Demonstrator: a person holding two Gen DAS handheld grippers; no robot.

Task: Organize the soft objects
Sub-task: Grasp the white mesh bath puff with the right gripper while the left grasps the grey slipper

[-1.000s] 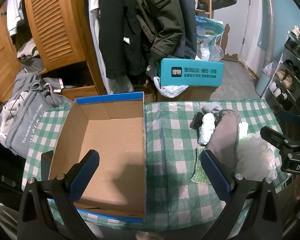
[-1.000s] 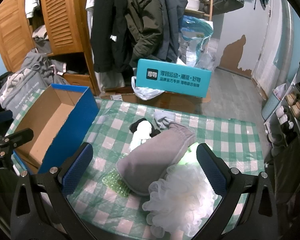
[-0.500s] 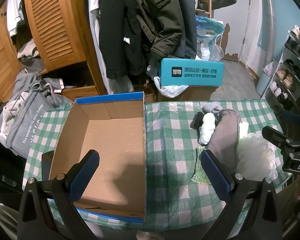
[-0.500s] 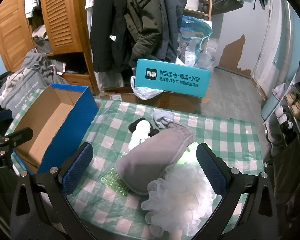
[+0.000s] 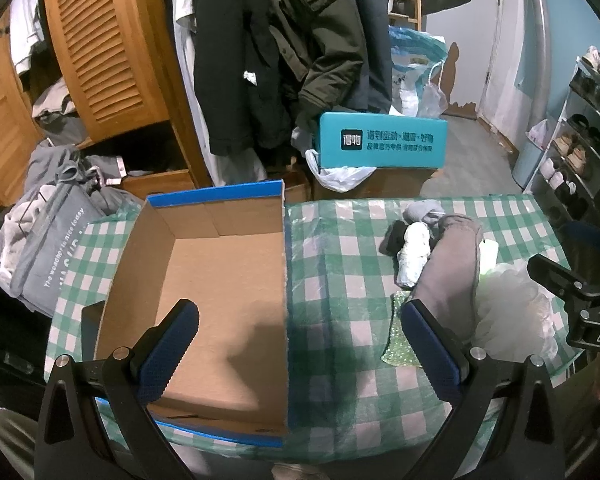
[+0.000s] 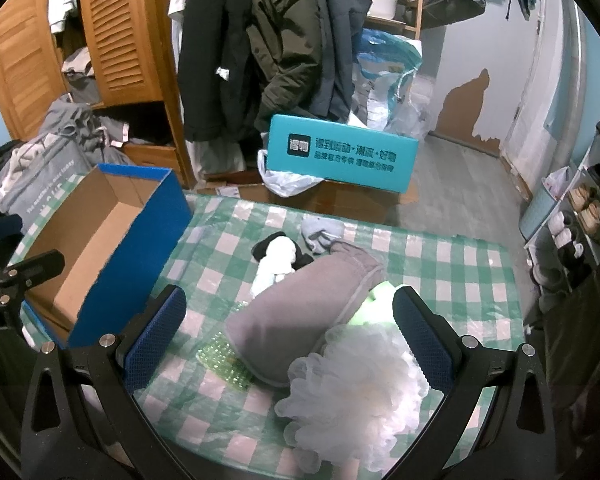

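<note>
An empty blue cardboard box [image 5: 220, 276] [image 6: 112, 240] stands on the left of the green checked table [image 5: 340, 264]. To its right lies a pile: a grey rolled cloth [image 6: 300, 312] [image 5: 448, 280], a white mesh bath puff [image 6: 356, 392] [image 5: 512, 312], white socks [image 6: 276, 264] [image 5: 414, 248], a black sock [image 6: 268, 242], a small grey sock [image 6: 320, 234] and a green bubbled sheet [image 6: 220, 360]. My left gripper [image 5: 300, 344] is open over the box's right wall. My right gripper [image 6: 290, 332] is open, low over the cloth and puff.
A teal box [image 6: 340, 160] sits on cardboard cartons behind the table. Hanging coats [image 6: 260, 40] and a wooden wardrobe [image 6: 112, 32] stand further back. A grey bag [image 5: 48, 256] lies left of the table. A shoe rack [image 6: 580, 216] stands at the right.
The right gripper has drifted slightly closer to the pile; the left gripper has barely moved. Both stay open.
</note>
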